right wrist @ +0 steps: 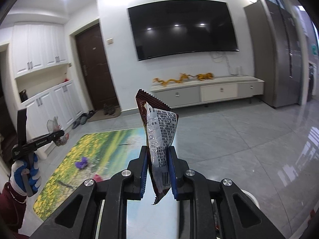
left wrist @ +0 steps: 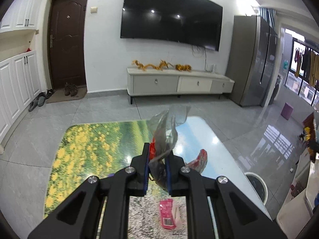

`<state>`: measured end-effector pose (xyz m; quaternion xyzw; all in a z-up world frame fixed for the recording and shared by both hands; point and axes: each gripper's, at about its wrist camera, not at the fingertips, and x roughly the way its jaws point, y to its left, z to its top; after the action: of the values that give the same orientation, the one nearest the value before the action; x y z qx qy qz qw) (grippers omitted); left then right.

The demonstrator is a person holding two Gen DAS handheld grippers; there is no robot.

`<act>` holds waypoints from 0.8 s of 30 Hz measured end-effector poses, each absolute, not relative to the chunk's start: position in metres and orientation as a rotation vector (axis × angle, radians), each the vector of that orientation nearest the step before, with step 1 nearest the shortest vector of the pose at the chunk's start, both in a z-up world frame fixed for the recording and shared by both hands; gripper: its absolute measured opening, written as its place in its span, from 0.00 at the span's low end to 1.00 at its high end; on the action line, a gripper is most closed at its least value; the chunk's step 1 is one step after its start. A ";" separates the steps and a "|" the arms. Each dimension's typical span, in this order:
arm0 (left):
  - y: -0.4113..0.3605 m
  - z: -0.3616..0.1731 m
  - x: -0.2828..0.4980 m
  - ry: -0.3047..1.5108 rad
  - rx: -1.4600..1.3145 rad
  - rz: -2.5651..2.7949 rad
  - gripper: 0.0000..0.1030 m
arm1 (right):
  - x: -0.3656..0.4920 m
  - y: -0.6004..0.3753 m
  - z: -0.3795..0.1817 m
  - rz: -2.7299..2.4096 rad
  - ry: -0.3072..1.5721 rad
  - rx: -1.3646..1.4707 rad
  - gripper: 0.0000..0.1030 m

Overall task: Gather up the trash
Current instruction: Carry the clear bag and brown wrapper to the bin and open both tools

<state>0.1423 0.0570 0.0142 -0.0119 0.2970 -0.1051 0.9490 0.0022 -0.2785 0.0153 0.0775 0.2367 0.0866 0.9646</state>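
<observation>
Both grippers loaded.
Your left gripper (left wrist: 157,159) pinches a crumpled bag (left wrist: 167,127); your right gripper (right wrist: 158,159) pinches an upright wrapper (right wrist: 159,131); the pink packet (left wrist: 168,213) lies nearer the left.

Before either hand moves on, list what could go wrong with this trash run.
1. The left hand-held gripper pinches only a bunched part of the clear plastic bag; it might slip free.
2. The right hand-held gripper clamps the brown snack wrapper low, so its tall top may flop.
3. The pink wrapper and purple scrap could be overlooked.
</observation>
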 end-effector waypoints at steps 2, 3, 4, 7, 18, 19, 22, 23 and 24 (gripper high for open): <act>0.038 0.003 0.155 0.638 -0.008 -0.232 0.12 | -0.001 -0.299 0.010 0.135 0.486 0.178 0.18; 0.029 -0.002 0.159 0.650 0.002 -0.242 0.12 | -0.002 -0.310 0.006 0.121 0.489 0.189 0.18; 0.022 -0.006 0.161 0.658 0.010 -0.251 0.12 | -0.003 -0.322 0.001 0.100 0.495 0.205 0.18; -0.015 -0.017 0.171 0.691 0.044 -0.294 0.12 | -0.005 -0.349 -0.013 0.055 0.513 0.258 0.18; -0.179 -0.064 0.177 0.816 0.208 -0.537 0.12 | 0.003 -0.430 -0.100 -0.054 0.675 0.409 0.18; -0.190 -0.068 0.176 0.823 0.216 -0.553 0.12 | 0.006 -0.435 -0.107 -0.059 0.689 0.421 0.18; -0.231 -0.079 0.173 0.854 0.257 -0.618 0.12 | 0.013 -0.449 -0.130 -0.080 0.733 0.460 0.18; -0.245 -0.084 0.172 0.866 0.270 -0.639 0.12 | 0.014 -0.451 -0.134 -0.086 0.743 0.469 0.18; -0.257 -0.088 0.172 0.878 0.282 -0.657 0.12 | 0.016 -0.456 -0.141 -0.095 0.759 0.483 0.18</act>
<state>0.1719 -0.2570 -0.0883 0.1336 0.4161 -0.3113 0.8439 0.0163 -0.4561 -0.1415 0.2333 0.3666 -0.0458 0.8995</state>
